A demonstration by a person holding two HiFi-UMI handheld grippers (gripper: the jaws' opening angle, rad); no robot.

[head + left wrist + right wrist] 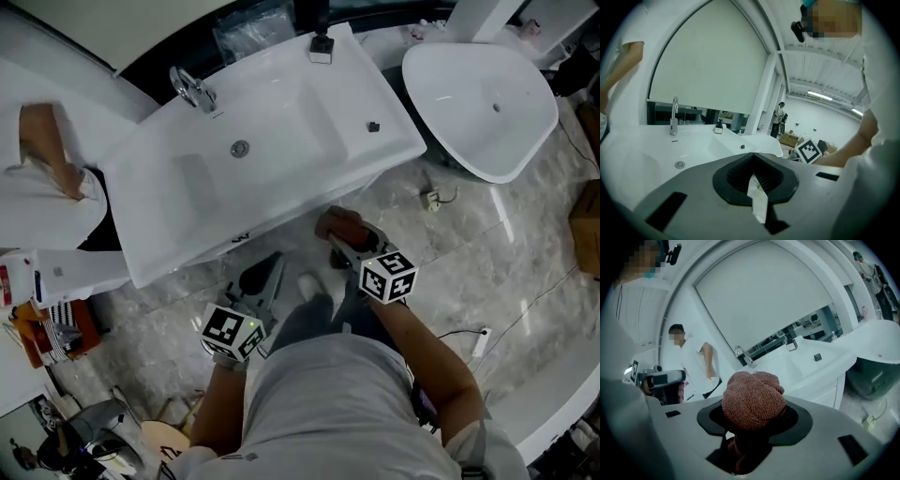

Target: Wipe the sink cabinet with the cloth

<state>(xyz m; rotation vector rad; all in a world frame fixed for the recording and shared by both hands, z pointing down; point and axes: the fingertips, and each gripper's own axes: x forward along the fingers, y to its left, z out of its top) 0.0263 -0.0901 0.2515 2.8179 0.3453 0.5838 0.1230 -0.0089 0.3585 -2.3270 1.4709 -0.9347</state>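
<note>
The right tool pinches a bunched reddish-brown cloth just beside the front edge of the white sink cabinet. The left tool hangs nearby, jaws pressed together.

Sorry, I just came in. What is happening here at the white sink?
A person stands before the white sink cabinet with a gripper in each hand. The right gripper is shut on a bunched reddish-brown cloth, held close to the cabinet's front; I cannot tell whether it touches. The left gripper points at the cabinet beside it, jaws together and holding no cloth.
</note>
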